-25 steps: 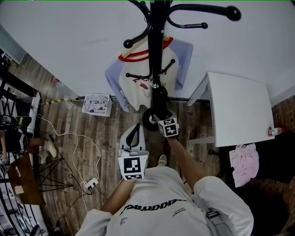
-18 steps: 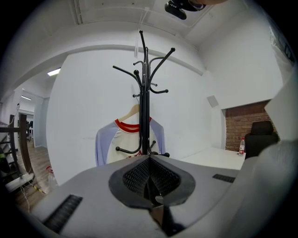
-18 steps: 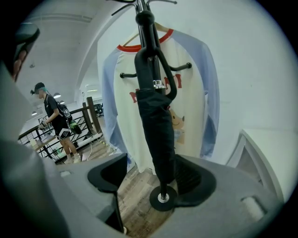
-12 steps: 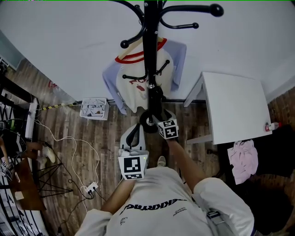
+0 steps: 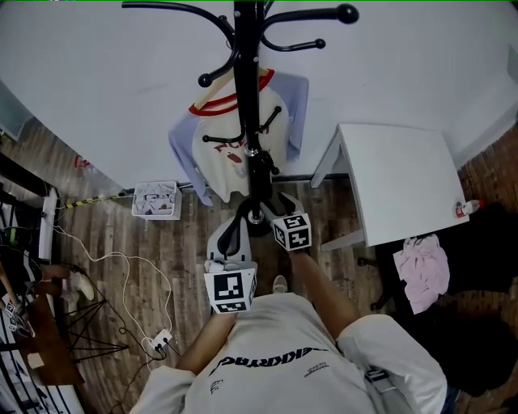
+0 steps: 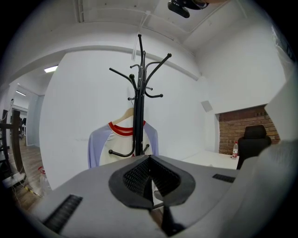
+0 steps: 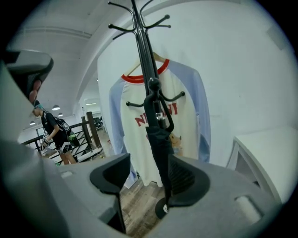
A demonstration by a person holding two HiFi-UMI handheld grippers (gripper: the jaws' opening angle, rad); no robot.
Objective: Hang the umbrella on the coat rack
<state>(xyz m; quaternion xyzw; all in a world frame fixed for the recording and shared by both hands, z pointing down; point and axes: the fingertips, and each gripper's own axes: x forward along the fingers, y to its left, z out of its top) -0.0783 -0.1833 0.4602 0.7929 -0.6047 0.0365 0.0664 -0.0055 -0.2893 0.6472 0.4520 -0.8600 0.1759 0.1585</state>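
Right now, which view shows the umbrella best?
Right gripper view: the umbrella shows nearly full length, its curved handle hooked on the coat rack. Head view sees it foreshortened from above against the pole. Left gripper view: I cannot make it out.

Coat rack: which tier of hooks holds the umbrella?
The lower tier, at the shirt's chest: the black umbrella hangs from it. The top hooks carry none.

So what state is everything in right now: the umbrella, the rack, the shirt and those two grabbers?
Umbrella: folded, hanging from the coat rack.
Coat rack: upright.
Shirt: on a hanger on the rack.
Left gripper: shut, empty.
Right gripper: open, jaws have just closed a little, gripping nothing; the umbrella hangs free just ahead.
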